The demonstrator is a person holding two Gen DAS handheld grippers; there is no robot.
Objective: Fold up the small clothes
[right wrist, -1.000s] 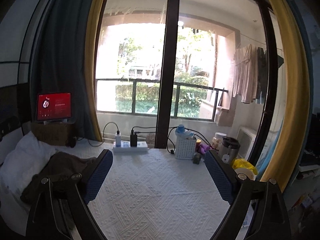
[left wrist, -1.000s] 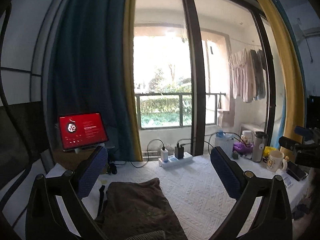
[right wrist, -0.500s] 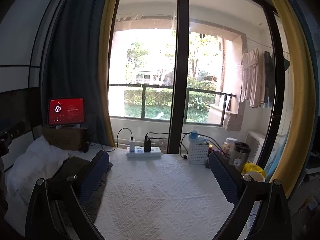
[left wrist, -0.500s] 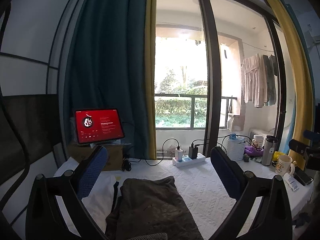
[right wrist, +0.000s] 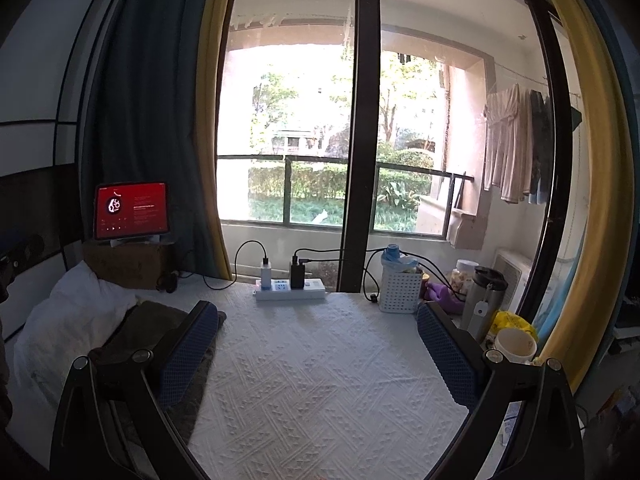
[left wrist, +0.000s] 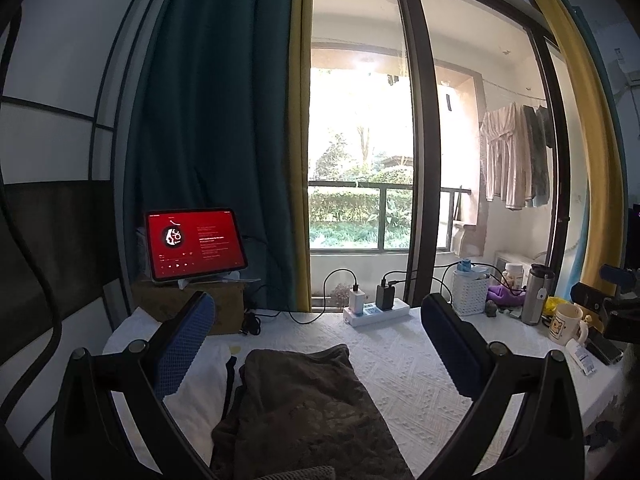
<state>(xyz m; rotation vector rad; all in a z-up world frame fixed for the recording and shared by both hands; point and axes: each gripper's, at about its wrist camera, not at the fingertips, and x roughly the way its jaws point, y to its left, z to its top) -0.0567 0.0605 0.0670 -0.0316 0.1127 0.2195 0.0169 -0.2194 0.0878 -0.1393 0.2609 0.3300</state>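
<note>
Hovering empty: left gripper [left wrist: 318, 336], jaws wide; right gripper [right wrist: 318, 344], jaws just spread wider, nothing between. Item: dark garment [left wrist: 308, 404], rumpled on white quilted cover [right wrist: 320, 380], beside pillow [right wrist: 68, 320]. Advice: pinch far corners, draw flat before folding.

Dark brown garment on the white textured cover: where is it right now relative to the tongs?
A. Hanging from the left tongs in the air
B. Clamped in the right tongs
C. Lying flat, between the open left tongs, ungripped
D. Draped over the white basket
C. In the left wrist view the dark brown garment lies on the white textured cover between the spread fingers of the left tongs, touched by neither.
</note>
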